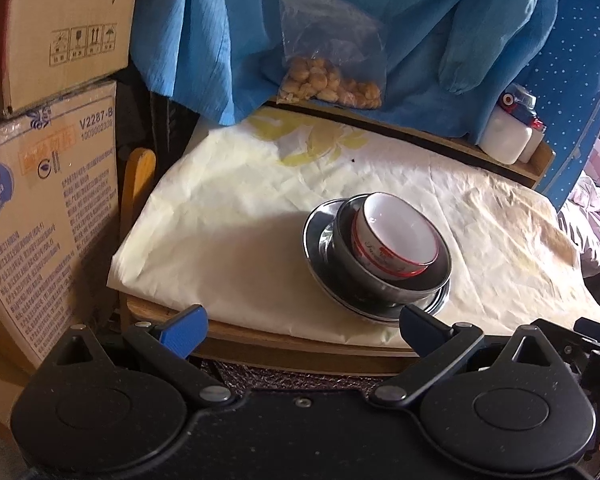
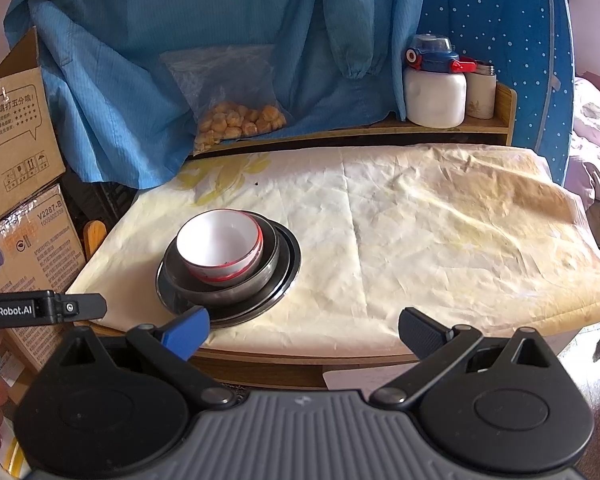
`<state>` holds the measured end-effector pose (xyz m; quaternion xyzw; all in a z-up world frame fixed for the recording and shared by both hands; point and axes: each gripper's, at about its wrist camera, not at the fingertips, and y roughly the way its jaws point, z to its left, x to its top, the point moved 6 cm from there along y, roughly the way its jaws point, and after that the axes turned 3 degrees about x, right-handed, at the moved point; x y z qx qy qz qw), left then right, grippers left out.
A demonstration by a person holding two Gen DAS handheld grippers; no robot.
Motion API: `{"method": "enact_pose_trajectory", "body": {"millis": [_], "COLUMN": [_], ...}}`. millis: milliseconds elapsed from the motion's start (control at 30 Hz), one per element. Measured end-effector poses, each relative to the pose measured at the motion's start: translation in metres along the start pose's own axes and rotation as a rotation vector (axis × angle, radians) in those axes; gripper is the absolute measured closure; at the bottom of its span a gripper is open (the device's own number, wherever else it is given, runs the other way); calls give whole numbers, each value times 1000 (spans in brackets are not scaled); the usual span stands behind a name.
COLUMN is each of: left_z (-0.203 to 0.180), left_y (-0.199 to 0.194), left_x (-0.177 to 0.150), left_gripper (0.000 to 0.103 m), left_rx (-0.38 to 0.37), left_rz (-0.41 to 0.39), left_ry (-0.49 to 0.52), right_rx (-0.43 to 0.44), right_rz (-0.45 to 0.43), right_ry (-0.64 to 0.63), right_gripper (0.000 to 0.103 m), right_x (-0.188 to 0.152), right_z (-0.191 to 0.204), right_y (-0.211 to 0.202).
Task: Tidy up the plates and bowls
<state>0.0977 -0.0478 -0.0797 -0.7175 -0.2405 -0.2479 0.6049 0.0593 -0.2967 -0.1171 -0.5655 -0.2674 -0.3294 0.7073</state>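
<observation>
A white bowl with a red rim (image 1: 394,234) (image 2: 220,244) sits tilted inside a steel bowl (image 1: 384,276) (image 2: 260,276), which rests on a steel plate (image 1: 314,236) (image 2: 290,264) on the cloth-covered table (image 1: 228,216) (image 2: 420,240). My left gripper (image 1: 302,330) is open and empty, held back over the table's front edge, with the stack just ahead to the right. My right gripper (image 2: 304,332) is open and empty at the front edge, with the stack ahead to its left. The left gripper's body (image 2: 40,308) shows at the left of the right wrist view.
Stacked cardboard boxes (image 1: 48,152) (image 2: 16,128) stand left of the table. A blue garment (image 1: 340,12) (image 2: 180,60) hangs behind. A bag of snacks (image 1: 332,80) (image 2: 240,120) and white bottles (image 1: 508,132) (image 2: 436,92) sit on the back shelf.
</observation>
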Motion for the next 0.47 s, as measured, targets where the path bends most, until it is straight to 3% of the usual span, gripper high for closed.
{"method": "enact_pose_trajectory", "body": {"millis": [233,467], "left_z": [-3,-5], "left_y": [0,-1], "left_x": [1,1], "left_gripper": [11,6], "left_rx": [-34,-32], "left_rz": [17,8], "left_ry": [5,28], "right_rx": [3,4], "right_rz": [0,0], "right_ry": [-9,-12], "right_gripper": [0,0], "right_x": [1,1], "right_z": [0,0], "right_y": [0,1]}}
